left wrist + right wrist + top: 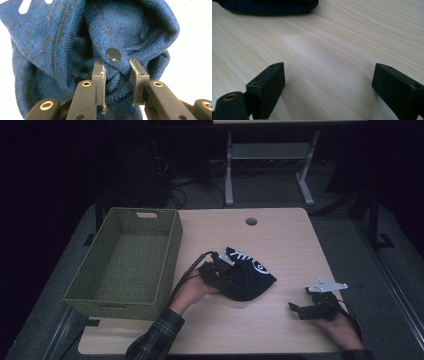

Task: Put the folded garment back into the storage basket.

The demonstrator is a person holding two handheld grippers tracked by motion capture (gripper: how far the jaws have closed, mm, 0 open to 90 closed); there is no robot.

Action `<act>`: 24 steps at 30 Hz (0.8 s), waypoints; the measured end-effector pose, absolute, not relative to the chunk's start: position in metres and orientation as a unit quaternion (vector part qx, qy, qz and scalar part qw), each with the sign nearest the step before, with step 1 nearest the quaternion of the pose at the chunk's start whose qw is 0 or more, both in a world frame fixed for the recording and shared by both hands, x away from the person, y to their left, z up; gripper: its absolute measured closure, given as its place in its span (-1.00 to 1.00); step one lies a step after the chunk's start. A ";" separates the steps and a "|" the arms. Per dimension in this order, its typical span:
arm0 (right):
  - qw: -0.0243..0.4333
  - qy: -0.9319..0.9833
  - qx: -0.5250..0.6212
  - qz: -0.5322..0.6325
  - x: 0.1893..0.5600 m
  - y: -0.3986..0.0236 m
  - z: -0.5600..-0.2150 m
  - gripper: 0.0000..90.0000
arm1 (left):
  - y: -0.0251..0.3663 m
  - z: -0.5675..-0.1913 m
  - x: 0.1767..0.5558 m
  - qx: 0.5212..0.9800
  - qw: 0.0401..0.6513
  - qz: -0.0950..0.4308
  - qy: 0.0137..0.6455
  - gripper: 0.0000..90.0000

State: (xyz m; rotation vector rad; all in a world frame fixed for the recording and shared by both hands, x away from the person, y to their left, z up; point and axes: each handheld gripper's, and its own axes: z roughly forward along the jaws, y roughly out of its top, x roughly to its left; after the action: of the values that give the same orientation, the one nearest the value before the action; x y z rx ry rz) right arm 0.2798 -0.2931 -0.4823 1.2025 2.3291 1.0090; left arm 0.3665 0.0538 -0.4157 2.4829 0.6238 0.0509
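Garment (pixel 247 276): dark blue knit, bunched at table centre, right of the basket (pixel 127 260).
Left gripper (pixel 116 72): jaws pinching a knit fold, probably to lift it.
Right gripper (pixel 300 309): lower right, jaws spread, idle on bare table (pixel 324 50).

The garment (pixel 62 45) is dark blue knitted cloth, ribbed and faintly fuzzy, matt all over, with white printed markings showing on its top side in the high view; a small round snap button (pixel 113 54) on it is black and glossy. The left gripper (pixel 117 72) has matt black arms with brass-coloured rivets, and its pads are scuffed grey (a loose thread clings to one). The right gripper (pixel 329 82) has matt black, smooth, plastic-looking jaw blocks. The table (pixel 332 45) is pale wood-grain, smooth, with a soft sheen. At the left, the basket (pixel 170 245) is olive-green woven wicker, rough and matt.
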 end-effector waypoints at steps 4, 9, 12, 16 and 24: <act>0.166 0.818 0.421 0.354 0.280 -0.293 -0.482 -0.76 | 0.055 -0.410 0.365 0.931 0.286 0.020 0.226 0.55; 0.167 0.818 0.422 0.354 0.280 -0.293 -0.482 -0.76 | 0.057 -0.400 0.365 0.926 0.298 0.018 0.230 0.55; 0.167 0.818 0.423 0.354 0.280 -0.293 -0.482 -0.76 | 0.058 -0.393 0.365 0.924 0.303 0.017 0.232 0.55; 0.167 0.818 0.423 0.354 0.280 -0.293 -0.482 -0.76 | 0.059 -0.381 0.366 0.923 0.306 0.016 0.231 0.55; 0.165 0.817 0.424 0.354 0.280 -0.293 -0.482 -0.76 | 0.059 -0.359 0.370 0.924 0.309 0.025 0.225 0.55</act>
State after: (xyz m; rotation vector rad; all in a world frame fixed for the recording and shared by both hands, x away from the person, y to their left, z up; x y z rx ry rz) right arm 0.2796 -0.2930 -0.4823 1.2064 2.3283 1.0081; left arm 0.3700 0.0592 -0.3592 2.4412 0.5934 0.0650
